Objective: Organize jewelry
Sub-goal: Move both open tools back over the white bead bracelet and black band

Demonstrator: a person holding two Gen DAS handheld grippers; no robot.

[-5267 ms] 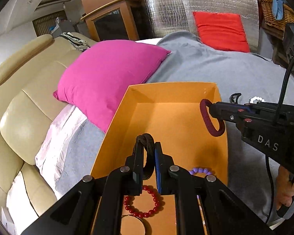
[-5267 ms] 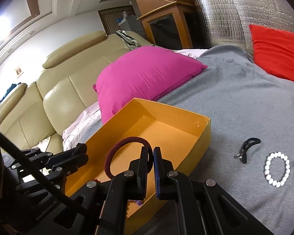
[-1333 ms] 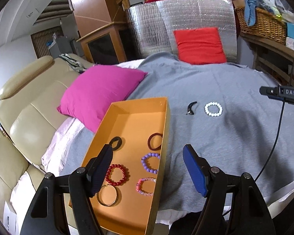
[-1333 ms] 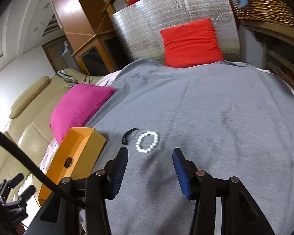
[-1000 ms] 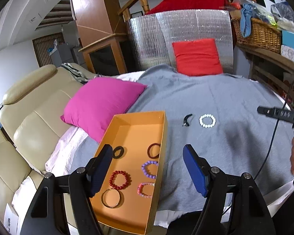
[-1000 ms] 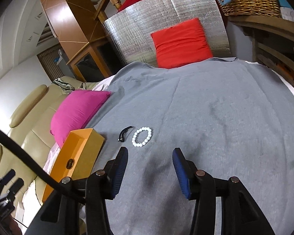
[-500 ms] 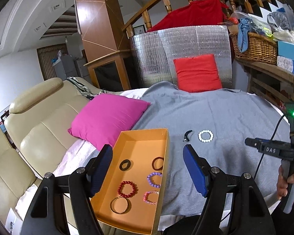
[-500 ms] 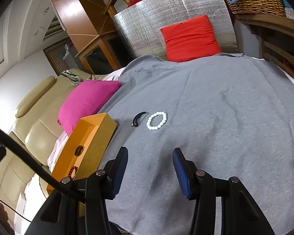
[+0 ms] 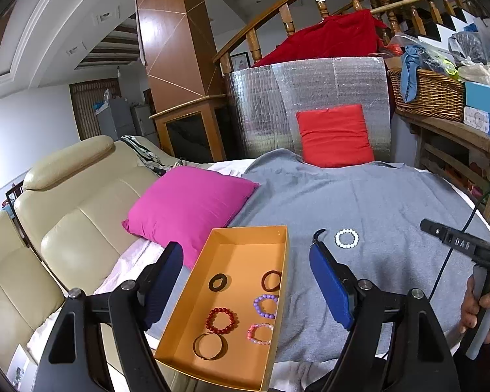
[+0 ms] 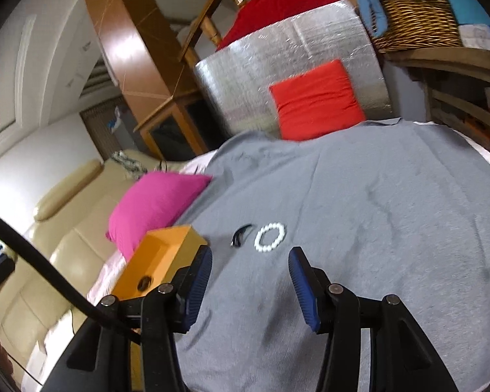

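Two pieces are not yet put away: a white round-bead bracelet [image 10: 270, 232] and, just beside it on its left, a small curved black clip-like piece [image 10: 240, 236], both lying flat on the grey cloth [image 10: 375, 228] that covers the bed, a little way from the open orange cardboard box [image 9: 245, 254]. Six bracelets and rings already lie apart on the box's floor.

The left gripper [image 9: 245, 284] stands wide and empty above the box; its jaws have just been opening further. The right gripper [image 10: 250, 281] is moderately parted, also empty, and points toward the two loose pieces without touching them.

The bead bracelet looks light and floppy, probably strung on elastic, with smooth beads that could roll or slip under the pads. I would pinch across one side of the ring, one pad inside, one outside. The black piece seems stiff and thin; grip its middle.
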